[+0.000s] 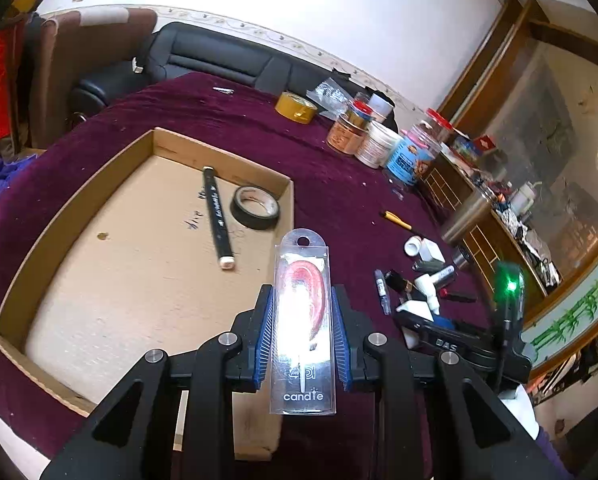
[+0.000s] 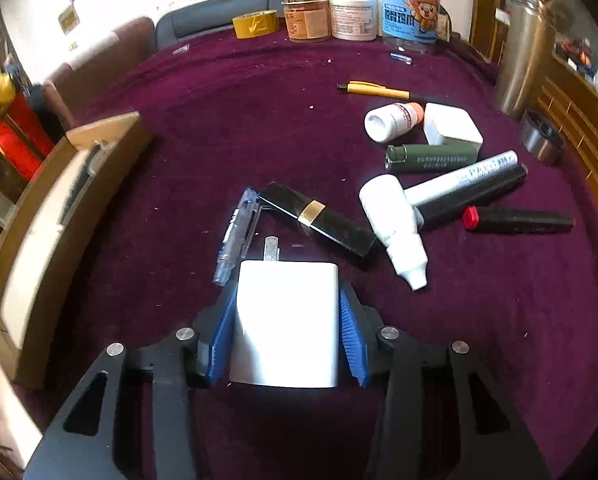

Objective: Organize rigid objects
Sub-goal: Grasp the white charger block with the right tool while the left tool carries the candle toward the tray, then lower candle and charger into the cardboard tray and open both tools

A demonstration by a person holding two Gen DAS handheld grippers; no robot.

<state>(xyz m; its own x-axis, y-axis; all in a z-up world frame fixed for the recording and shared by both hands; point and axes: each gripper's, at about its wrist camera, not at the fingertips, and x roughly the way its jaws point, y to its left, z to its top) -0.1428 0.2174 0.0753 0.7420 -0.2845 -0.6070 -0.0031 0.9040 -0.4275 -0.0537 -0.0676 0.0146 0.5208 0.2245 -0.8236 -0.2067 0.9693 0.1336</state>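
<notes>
My left gripper [image 1: 302,292] is shut on a clear "candle" package [image 1: 303,272] with a red candle inside, held over the near right corner of the cardboard box [image 1: 79,200]. In the box lie a black marker [image 1: 217,216] and a black tape roll [image 1: 255,206]. My right gripper [image 2: 287,292] is shut on a white charger [image 2: 287,320], its blue pads against both sides, low over the purple cloth. Just ahead of it lie a clear pen [image 2: 237,236], a black tube with a gold band [image 2: 319,218], a white dropper bottle [image 2: 395,228], markers [image 2: 463,178] and a green tube [image 2: 431,158].
Jars [image 2: 409,8] and a yellow tape roll [image 2: 257,24] stand at the table's far edge. A steel flask [image 2: 519,64] and a wooden cabinet [image 2: 571,128] border the right side. A yellow pen [image 2: 375,90] and a white block [image 2: 451,126] lie further out. The box wall [image 2: 99,148] is at the left.
</notes>
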